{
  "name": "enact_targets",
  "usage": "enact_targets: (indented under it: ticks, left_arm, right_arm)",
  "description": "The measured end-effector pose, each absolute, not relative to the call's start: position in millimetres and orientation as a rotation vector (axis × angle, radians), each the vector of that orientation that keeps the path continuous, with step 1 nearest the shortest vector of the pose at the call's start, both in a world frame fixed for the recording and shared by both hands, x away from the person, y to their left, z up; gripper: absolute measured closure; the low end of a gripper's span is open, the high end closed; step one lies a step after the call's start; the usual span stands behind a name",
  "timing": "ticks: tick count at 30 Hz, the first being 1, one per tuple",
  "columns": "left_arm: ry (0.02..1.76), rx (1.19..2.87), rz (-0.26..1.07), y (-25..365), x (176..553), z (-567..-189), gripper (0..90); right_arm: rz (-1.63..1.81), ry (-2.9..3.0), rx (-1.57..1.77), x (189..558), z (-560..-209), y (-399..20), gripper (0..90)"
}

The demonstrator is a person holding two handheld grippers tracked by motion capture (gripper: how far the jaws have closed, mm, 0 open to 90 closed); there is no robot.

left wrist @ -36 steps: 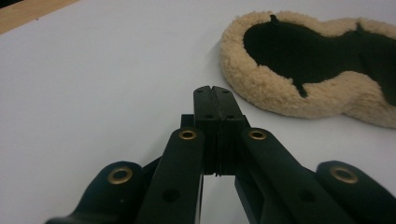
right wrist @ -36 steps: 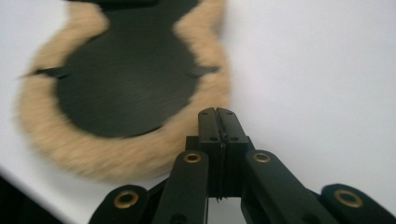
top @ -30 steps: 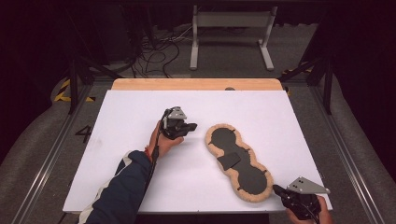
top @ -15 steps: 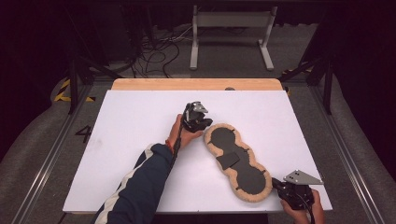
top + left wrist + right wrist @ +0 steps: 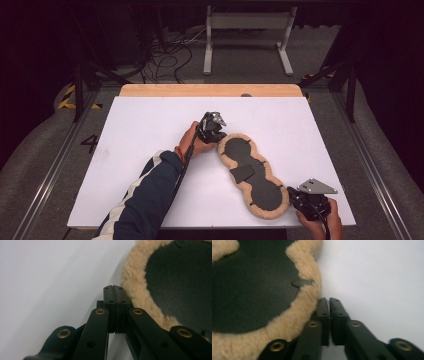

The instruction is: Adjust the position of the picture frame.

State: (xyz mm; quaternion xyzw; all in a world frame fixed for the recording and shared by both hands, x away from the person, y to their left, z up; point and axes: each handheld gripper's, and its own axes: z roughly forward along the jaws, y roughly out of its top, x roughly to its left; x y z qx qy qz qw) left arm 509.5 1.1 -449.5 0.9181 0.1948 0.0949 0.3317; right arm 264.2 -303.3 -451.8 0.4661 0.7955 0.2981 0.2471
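Just right of your left gripper (image 5: 115, 287), pressed shut on nothing, lies the fleece pad's (image 5: 252, 172) far end. Its long axis runs diagonally to your right gripper (image 5: 329, 300), whose jaws have just parted slightly, empty, beside the near end.

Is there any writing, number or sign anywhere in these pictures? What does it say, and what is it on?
"4": a dark numeral on the grey floor, left of the white table.
Yellow and black hazard stripes on the floor beyond it: a marking, no words.
Nothing readable on the fleece pad or on either gripper.
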Motion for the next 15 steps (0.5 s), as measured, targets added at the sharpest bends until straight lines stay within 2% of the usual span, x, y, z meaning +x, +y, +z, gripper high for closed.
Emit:
enact_targets:
  ticks: [1, 7, 15]
  left_arm:
    - [0.509, 2.399, 0.248, 1, 510, -449, 89.9]
    - [0.581, 2.326, 0.287, 10, 511, -450, 84.4]
    - [0.665, 2.194, 0.244, 4, 519, -447, 82.0]
  right_arm:
    - [0.804, 2.179, 1.264, 261, -450, -306, 82.7]
    - [0.857, 2.205, 1.291, 242, -444, -315, 90.0]
    - [0.941, 2.35, 1.178, 219, -441, -305, 90.0]
